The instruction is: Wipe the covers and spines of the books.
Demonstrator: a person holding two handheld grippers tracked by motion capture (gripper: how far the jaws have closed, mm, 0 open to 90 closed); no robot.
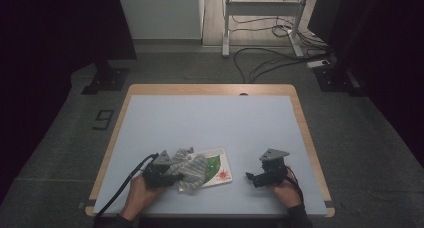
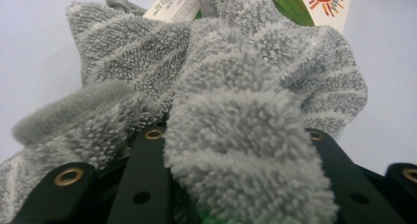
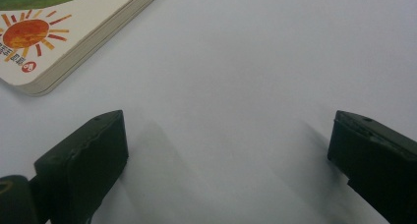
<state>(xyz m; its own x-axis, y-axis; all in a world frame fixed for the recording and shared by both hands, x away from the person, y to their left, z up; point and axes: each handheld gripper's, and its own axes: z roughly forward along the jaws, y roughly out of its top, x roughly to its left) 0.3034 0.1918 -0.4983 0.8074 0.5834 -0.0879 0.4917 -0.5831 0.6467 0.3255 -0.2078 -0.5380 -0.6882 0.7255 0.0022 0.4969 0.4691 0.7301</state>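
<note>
A grey striped towel [image 1: 192,169] lies bunched on a white picture book [image 1: 220,171] with a green and orange sun cover, at the table's near left. My left gripper [image 1: 172,177] is at the towel's left edge. In the left gripper view a thick fold of the towel [image 2: 236,116] fills the space between the black jaws, and the left gripper [image 2: 236,184] is shut on it; its fingertips are hidden by the pile. The book [image 2: 324,0] peeks out behind. My right gripper [image 1: 251,178] rests low to the book's right, open [image 3: 226,150], with bare mat between its jaws. The book's corner [image 3: 44,37] lies ahead of it.
The table [image 1: 210,123] carries a pale blue mat with a wooden rim. Beyond its far edge is carpet with cables [image 1: 272,58] and a white stand's legs [image 1: 226,35]. Dark curtains hang at both sides.
</note>
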